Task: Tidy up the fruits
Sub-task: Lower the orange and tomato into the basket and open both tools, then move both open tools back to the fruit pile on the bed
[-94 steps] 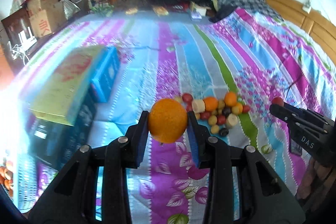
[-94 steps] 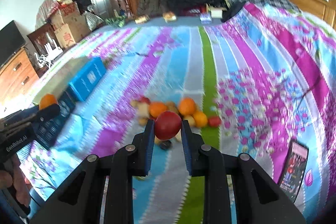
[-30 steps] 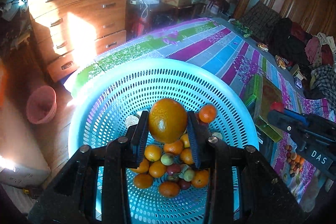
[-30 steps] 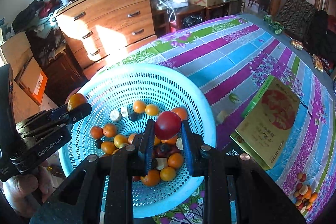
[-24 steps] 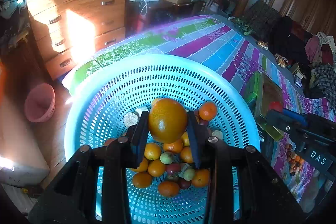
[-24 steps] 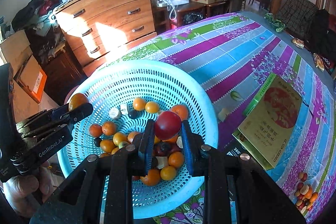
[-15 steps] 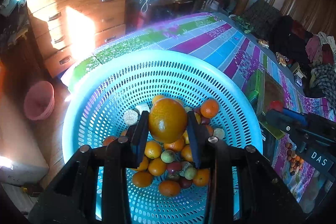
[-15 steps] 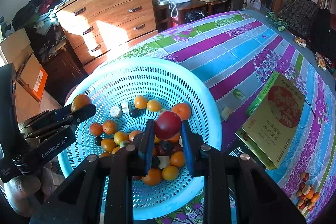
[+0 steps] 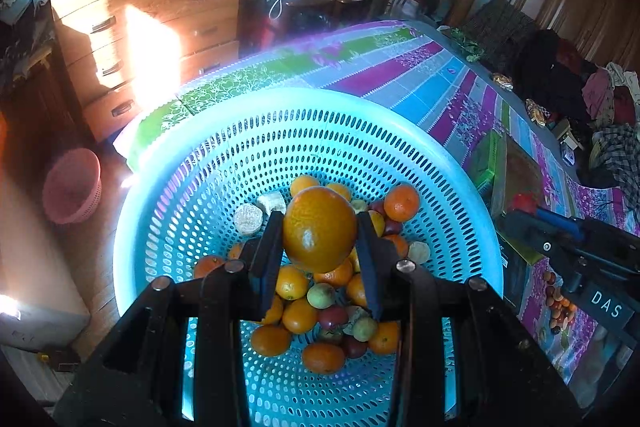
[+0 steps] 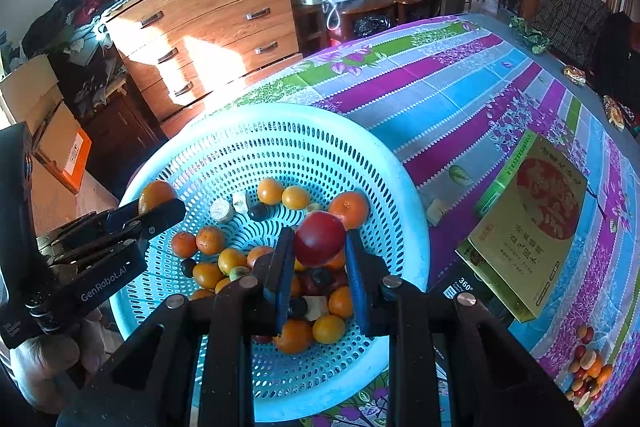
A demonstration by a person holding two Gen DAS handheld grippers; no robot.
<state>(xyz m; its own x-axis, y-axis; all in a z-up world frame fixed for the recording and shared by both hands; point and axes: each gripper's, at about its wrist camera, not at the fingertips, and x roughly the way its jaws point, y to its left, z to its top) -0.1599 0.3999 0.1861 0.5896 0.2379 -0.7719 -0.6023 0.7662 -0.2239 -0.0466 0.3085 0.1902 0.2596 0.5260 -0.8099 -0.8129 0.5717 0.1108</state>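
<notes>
The blue basket (image 9: 460, 187) sat at the bed's corner, its left rim overhanging the floor beside a pink bin (image 9: 72, 187), with open air above its mound of small fruit (image 9: 304, 311). The left gripper (image 9: 320, 239) clamped a large orange (image 9: 320, 227) above that pile; the right gripper (image 10: 318, 247) pinched a red fruit (image 10: 319, 238) over the basket's middle. Compared with half a second before, both had edged slightly further over the basket. To the right lay a yellow-green box (image 10: 532, 223), and beyond it loose fruit (image 10: 586, 367) on the striped bedspread (image 10: 460, 95).
</notes>
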